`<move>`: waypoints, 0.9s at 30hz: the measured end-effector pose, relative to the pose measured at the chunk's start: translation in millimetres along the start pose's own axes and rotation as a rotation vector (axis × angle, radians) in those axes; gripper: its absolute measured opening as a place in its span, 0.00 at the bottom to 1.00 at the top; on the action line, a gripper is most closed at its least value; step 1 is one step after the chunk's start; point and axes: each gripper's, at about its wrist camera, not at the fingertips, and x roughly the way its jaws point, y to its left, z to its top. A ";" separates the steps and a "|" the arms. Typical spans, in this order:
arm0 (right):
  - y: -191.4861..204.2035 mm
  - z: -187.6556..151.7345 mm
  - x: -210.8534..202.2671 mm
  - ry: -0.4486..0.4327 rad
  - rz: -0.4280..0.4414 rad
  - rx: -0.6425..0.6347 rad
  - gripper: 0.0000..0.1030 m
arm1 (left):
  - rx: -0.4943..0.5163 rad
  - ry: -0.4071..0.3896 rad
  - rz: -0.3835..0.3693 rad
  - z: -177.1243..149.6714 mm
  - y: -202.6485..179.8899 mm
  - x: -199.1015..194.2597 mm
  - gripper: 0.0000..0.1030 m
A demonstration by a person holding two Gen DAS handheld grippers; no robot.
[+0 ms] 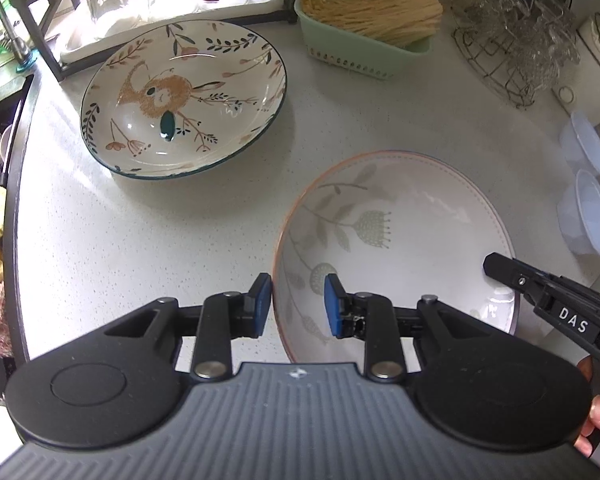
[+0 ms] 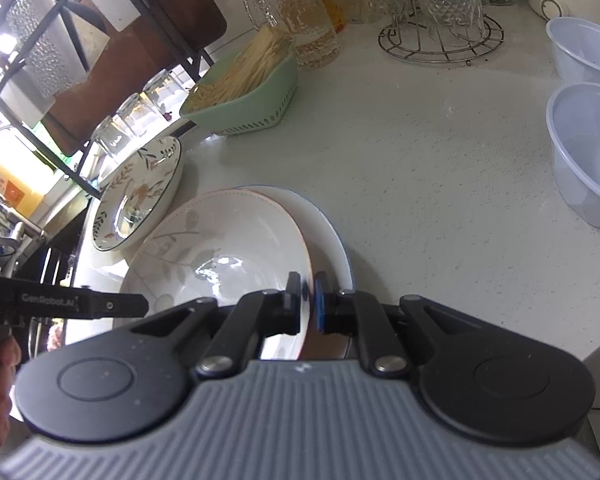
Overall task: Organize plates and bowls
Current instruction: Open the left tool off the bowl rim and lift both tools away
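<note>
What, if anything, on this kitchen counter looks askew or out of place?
The pink-rimmed leaf plate sits off-centre on a blue-rimmed plate beneath, so the pair is not squarely stacked. The right gripper pinches its rim. Nothing looks spilled or broken.

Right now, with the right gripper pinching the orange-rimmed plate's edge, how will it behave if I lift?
The orange-rimmed plate looks glazed and glossy, so it is probably slippery. Held at one edge by the right gripper, it may tilt. It likely chips against the plate beneath.
</note>
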 end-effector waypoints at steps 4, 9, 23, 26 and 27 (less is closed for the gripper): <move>6.1 2.8 -0.5 0.004 -0.022 -0.037 0.10 | -0.034 -0.023 -0.033 -7.2 7.2 -4.1 0.31; 10.6 6.5 -5.1 -0.006 -0.039 -0.063 0.10 | -0.062 -0.048 -0.062 -15.4 12.0 -9.3 0.31; 20.6 18.0 -35.5 -0.080 -0.030 -0.093 0.10 | -0.115 -0.111 -0.131 -24.0 18.4 -38.5 0.31; 24.4 22.7 -49.1 -0.103 -0.011 -0.093 0.10 | -0.103 -0.144 -0.138 -24.6 12.9 -54.6 0.31; 26.3 24.0 -55.2 -0.112 -0.002 -0.093 0.10 | -0.096 -0.159 -0.137 -24.9 10.3 -61.2 0.31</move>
